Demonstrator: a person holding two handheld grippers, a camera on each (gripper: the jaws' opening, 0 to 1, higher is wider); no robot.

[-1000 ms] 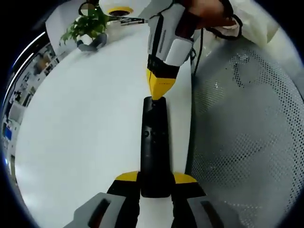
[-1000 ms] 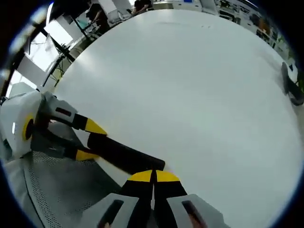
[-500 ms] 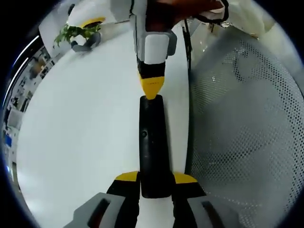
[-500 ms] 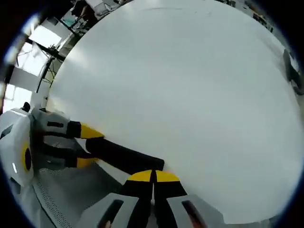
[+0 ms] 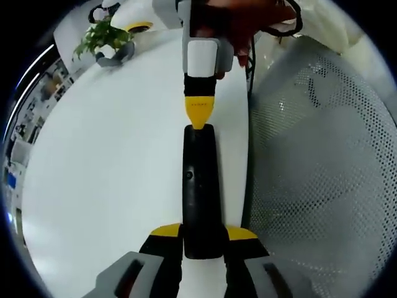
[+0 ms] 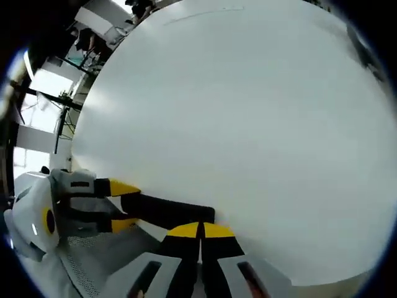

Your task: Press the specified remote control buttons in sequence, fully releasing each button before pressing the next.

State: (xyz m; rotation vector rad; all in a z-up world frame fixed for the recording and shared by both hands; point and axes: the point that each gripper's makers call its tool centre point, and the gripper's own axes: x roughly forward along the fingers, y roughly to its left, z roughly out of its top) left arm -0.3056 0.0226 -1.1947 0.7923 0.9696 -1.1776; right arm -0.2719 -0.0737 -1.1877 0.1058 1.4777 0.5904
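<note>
Black remote [image 5: 200, 192] sits clamped in our left gripper [image 5: 203, 239]; our right gripper [image 6: 200, 231], jaws closed, touches its far end; we should press straight down, then lift fully clear.

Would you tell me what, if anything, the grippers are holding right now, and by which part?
The left gripper clamps the black remote control by its near end. The right gripper holds nothing; its shut tips meet the remote's far end.
</note>
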